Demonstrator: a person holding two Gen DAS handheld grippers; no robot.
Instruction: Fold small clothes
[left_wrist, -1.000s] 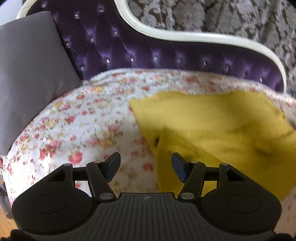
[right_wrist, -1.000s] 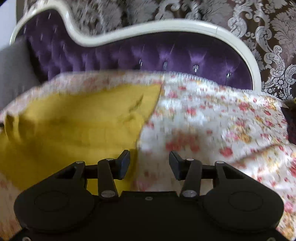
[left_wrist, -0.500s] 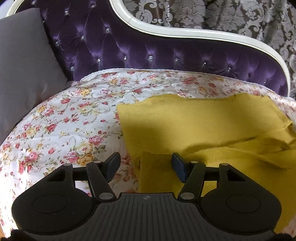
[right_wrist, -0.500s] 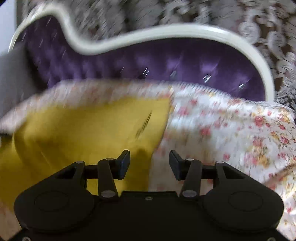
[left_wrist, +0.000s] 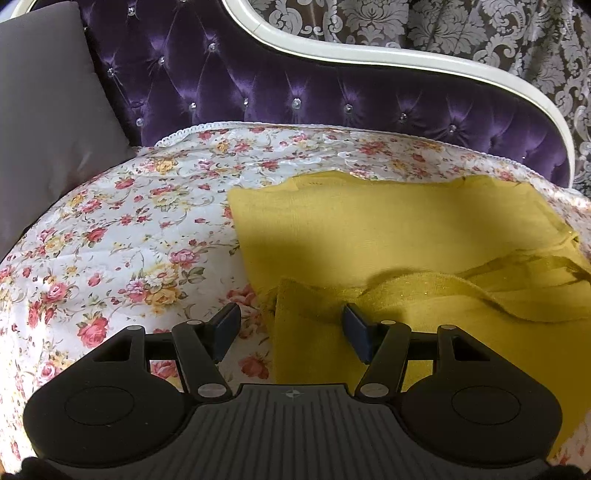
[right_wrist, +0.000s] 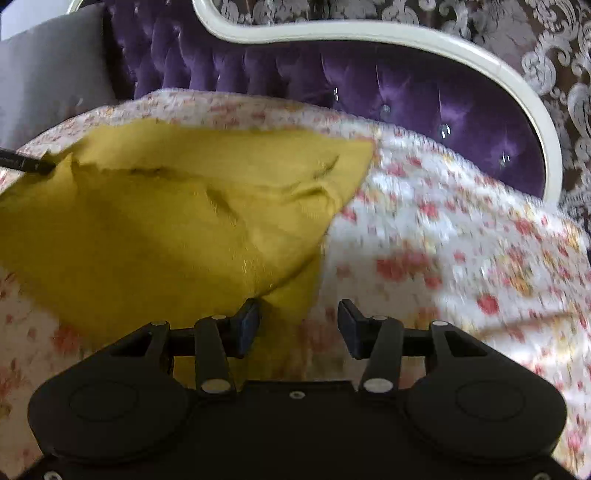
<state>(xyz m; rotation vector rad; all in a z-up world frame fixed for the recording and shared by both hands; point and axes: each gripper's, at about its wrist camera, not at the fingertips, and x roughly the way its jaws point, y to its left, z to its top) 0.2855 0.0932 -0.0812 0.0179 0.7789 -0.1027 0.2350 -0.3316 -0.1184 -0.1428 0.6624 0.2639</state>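
Observation:
A mustard-yellow garment (left_wrist: 388, 236) lies spread on the floral quilt (left_wrist: 129, 229), with a folded-over layer (left_wrist: 461, 314) nearest me. My left gripper (left_wrist: 290, 332) is open just above the garment's near left corner, holding nothing. In the right wrist view the same garment (right_wrist: 166, 221) fills the left half, rumpled toward its right corner. My right gripper (right_wrist: 297, 326) is open over the garment's near right edge, holding nothing. A dark fingertip of the left gripper (right_wrist: 22, 162) shows at the garment's far left edge.
A purple tufted sofa back (left_wrist: 295, 92) with a white frame (left_wrist: 406, 59) rises behind the quilt. A grey cushion (left_wrist: 48, 110) stands at the left. Patterned wallpaper (right_wrist: 554, 55) lies behind. The quilt continues bare to the right (right_wrist: 461, 240).
Both grippers have moved over the garment and stayed open. The left view shifted so the garment's near folded layer sits between its fingers. The right gripper closed in on the garment's right edge.

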